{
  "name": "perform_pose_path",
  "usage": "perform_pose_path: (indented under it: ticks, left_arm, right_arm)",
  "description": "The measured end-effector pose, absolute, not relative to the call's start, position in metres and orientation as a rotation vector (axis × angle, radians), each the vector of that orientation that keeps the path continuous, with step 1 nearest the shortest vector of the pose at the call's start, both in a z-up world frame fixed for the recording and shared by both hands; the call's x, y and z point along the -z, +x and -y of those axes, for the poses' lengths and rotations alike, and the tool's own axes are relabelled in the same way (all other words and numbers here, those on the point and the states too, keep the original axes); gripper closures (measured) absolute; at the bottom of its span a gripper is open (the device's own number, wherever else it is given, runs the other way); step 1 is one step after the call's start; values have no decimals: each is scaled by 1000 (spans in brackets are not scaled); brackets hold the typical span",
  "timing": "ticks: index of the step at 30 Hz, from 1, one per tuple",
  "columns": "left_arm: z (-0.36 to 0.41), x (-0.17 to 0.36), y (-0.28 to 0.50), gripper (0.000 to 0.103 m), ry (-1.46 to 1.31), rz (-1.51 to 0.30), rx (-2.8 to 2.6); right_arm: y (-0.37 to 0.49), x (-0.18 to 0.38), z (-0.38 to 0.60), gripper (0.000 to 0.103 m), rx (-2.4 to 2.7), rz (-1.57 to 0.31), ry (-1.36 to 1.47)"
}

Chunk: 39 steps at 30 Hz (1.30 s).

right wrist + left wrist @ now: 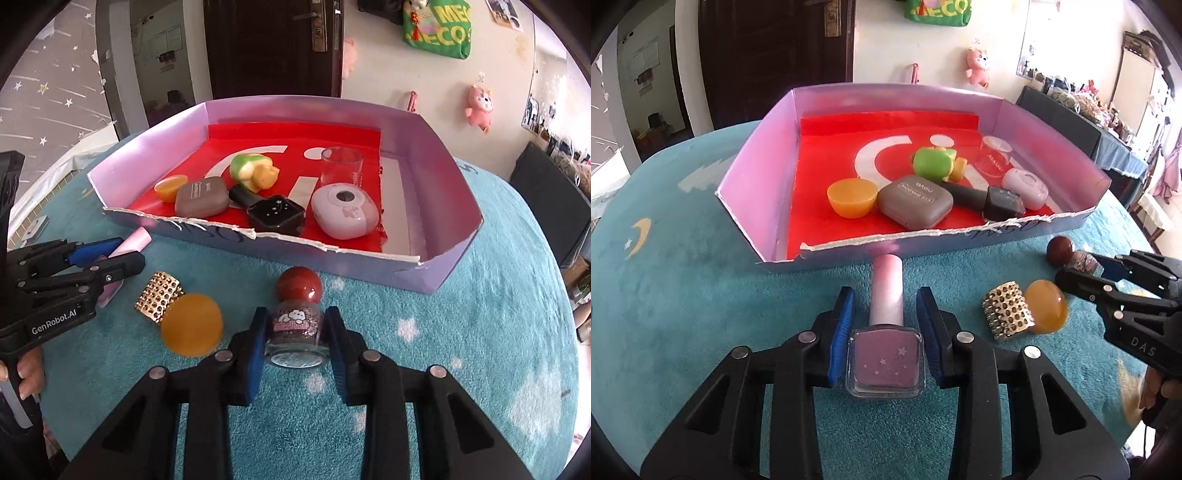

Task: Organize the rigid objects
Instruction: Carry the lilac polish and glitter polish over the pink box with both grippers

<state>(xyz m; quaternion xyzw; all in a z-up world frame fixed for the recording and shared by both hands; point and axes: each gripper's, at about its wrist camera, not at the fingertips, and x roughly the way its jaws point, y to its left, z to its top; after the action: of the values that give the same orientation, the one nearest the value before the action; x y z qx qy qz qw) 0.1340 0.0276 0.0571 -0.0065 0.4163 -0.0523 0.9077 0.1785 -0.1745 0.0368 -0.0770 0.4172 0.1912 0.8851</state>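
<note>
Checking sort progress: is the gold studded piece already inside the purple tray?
No, the gold studded piece lies on the teal cloth outside the purple tray, next to an orange disc.

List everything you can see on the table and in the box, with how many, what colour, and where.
box: 1, lilac walls, red liner, far side of table
table cover: 1, teal plush
orange cup: 1, in box, left
brown-grey case: 1, in box, beside orange cup
green and yellow toy: 1, in box, middle
black nail polish bottle: 1, in box, lying down
clear cup: 1, in box, back right
lilac oval case: 1, in box, right
pink nail polish bottle: 1, between left pads
red-capped glitter bottle: 1, between right pads
gold studded piece: 1, on cover between bottles
orange disc: 1, against gold piece
left gripper: black, blue pads, shut on pink bottle
right gripper: black, blue pads, shut on glitter bottle
</note>
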Motion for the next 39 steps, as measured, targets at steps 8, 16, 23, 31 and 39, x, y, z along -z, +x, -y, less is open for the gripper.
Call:
perform_pose_path:
  ticks: [8, 16, 23, 31, 39]
  left_arm:
    - [-29, -73, 124, 71, -18, -819, 121]
    - [-27, -77, 121, 71, -12, -809, 125]
    - [-27, -83, 119, 71, -11, -804, 132]
    - [-24, -105, 122, 71, -6, -773, 189]
    - [-23, -130, 141, 71, -22, -750, 223]
  right_arm:
    - [169, -46, 181, 70, -405, -855, -139]
    - [165, -48, 182, 70, -409, -856, -140]
    - [164, -49, 182, 70, -412, -855, -139]
    - [161, -58, 185, 70, -403, -825, -131]
    - [173, -82, 191, 70, -430, -781, -112]
